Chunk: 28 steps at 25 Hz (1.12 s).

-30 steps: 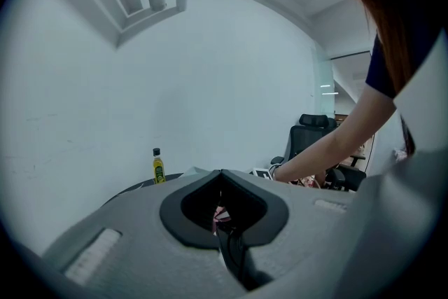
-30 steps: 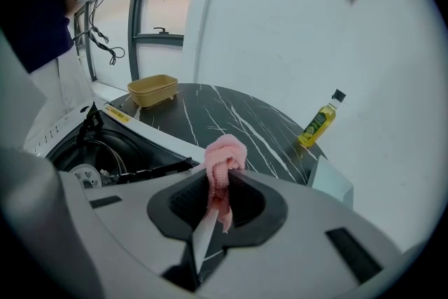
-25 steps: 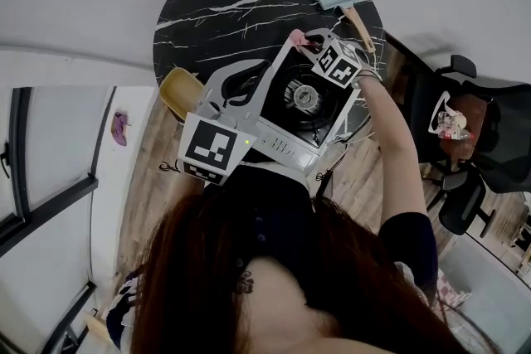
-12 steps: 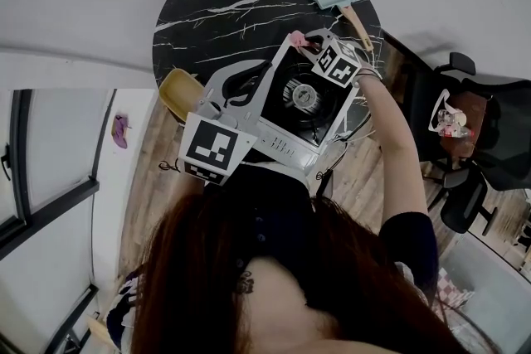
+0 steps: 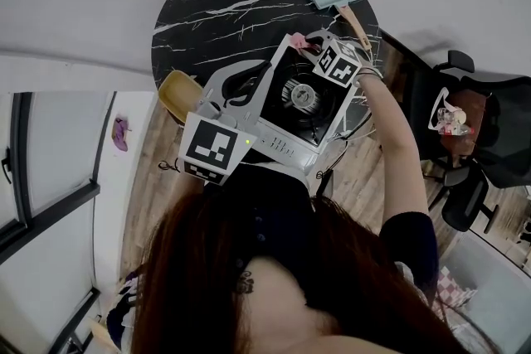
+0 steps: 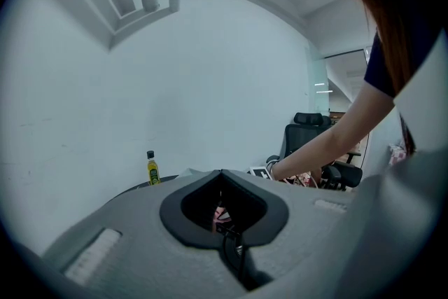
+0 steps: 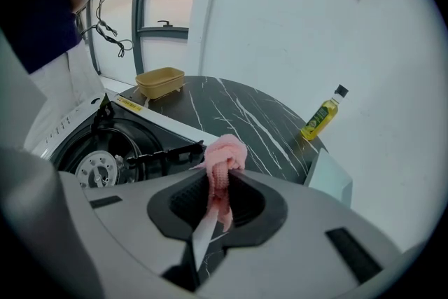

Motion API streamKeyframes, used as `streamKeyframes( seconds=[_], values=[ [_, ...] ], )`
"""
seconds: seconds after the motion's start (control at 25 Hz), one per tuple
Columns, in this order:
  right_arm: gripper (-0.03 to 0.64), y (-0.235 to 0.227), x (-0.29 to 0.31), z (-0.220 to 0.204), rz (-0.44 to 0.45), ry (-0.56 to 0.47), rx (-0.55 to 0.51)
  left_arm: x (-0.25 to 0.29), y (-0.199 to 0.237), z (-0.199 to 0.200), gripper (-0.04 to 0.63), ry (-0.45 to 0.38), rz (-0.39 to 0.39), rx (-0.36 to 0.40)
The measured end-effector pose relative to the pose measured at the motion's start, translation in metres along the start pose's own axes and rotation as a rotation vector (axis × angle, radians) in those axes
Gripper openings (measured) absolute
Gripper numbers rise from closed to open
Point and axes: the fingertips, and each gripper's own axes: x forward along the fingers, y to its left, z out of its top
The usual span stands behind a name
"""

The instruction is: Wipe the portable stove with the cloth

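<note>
My left gripper [image 6: 221, 173], jaws together on nothing, hangs over the left side of the portable stove [image 5: 282, 147]. My right gripper [image 7: 222, 177] pinches the cloth [image 7: 226, 153], a bunched pink wad, at the stove's far rim. The burner lies back toward me from there, so I judge this hand is nearer for wiping.

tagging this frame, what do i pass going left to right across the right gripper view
burner → tray → cloth → bottle
</note>
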Motion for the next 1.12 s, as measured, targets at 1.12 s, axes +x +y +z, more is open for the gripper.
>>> streamKeyframes(
  seconds=[1.12],
  values=[
    [0.061,0.007,-0.016,-0.025,0.041,0.041,0.023,0.005,-0.013,-0.001,0.011,0.002,-0.032,0.006]
  ],
)
